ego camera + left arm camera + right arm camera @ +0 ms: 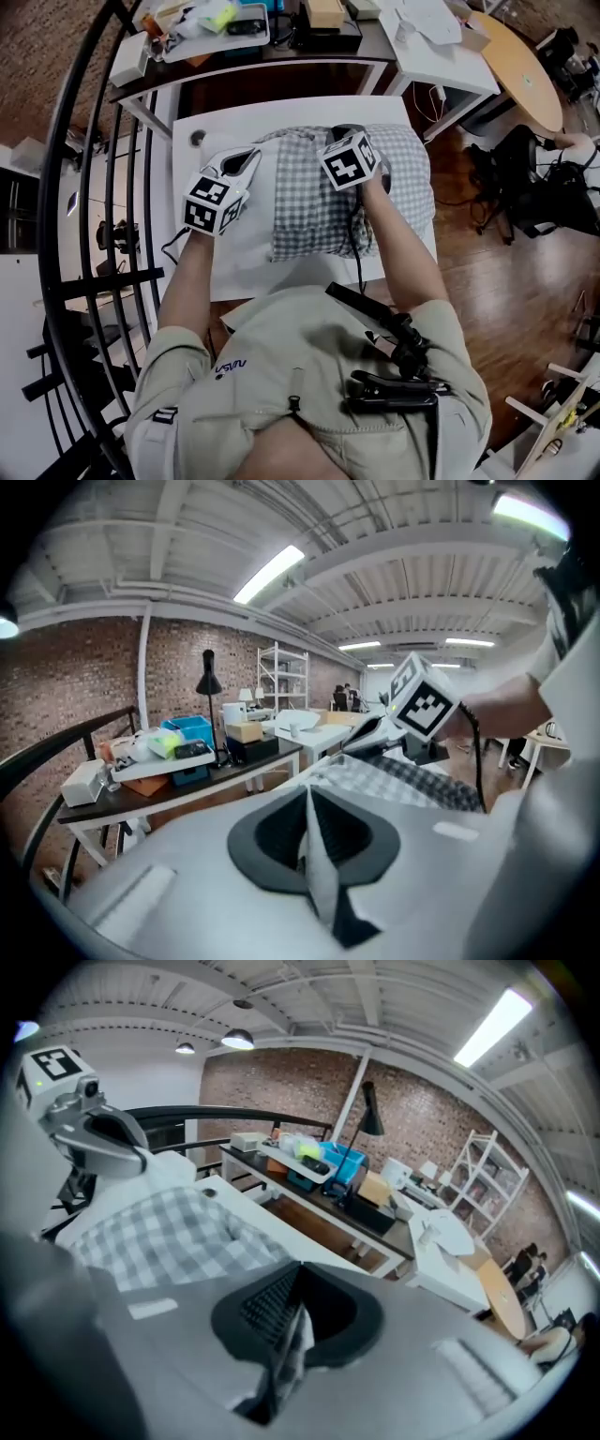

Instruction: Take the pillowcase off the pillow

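A pillow lies on the white table [202, 187], most of it inside a grey-and-white checked pillowcase [319, 216]. Its bare white end [248, 230] sticks out to the left. My left gripper [249, 156] is at the far left corner of that end. In the left gripper view it [309, 822] is shut on a fold of white pillow cloth [323, 883]. My right gripper [339, 131] is at the pillowcase's far edge. In the right gripper view it [296, 1288] is shut on a pinch of checked cloth [289, 1340]. The two grippers are about a hand's width apart.
Behind the table stands a dark desk [281, 52] with a tray, boxes, blue bins and a black lamp [208, 682]. A black curved railing [80, 187] runs along the left. A white desk [441, 47] is at the back right, over a wood floor [487, 272].
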{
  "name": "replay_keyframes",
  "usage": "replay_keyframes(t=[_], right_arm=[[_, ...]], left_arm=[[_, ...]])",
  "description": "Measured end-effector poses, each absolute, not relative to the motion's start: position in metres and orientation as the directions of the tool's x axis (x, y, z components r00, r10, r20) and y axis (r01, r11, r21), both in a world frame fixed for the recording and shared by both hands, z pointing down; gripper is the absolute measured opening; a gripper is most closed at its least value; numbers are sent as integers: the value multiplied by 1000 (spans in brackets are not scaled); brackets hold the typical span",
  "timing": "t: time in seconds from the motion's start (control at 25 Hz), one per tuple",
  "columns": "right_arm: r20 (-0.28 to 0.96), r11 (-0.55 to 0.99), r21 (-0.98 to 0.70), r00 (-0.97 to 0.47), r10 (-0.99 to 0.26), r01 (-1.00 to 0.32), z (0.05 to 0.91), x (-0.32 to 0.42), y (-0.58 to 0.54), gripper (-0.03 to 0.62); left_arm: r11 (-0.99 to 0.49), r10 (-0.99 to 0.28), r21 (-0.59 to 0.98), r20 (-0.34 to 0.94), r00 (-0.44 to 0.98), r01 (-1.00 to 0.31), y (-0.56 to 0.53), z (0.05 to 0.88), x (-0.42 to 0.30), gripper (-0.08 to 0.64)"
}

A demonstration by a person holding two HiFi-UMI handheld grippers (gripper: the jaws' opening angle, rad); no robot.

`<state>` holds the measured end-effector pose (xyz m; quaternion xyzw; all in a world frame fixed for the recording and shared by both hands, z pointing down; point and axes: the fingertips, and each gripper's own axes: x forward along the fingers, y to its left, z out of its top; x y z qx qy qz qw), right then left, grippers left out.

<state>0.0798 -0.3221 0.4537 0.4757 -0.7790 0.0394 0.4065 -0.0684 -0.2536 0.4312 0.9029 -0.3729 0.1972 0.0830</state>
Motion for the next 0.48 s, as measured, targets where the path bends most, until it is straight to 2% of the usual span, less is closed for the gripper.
replay_keyframes(t=[0.24,0.36,0.48], right_arm=[[648,408,411,-53,-760,-815,444,158,-324,6],[665,378,410,-12,-747,-830,463,185,-316,6],[645,371,440,0,-764,-818,481,181,-316,6]], left_arm=[[-615,-738,107,269,619,-781,-230,389,-118,11],[-567,-743,214,284,606,-796,-229,413,-139,11],[-540,-738,241,326,591,-806,-244,445,-137,12]])
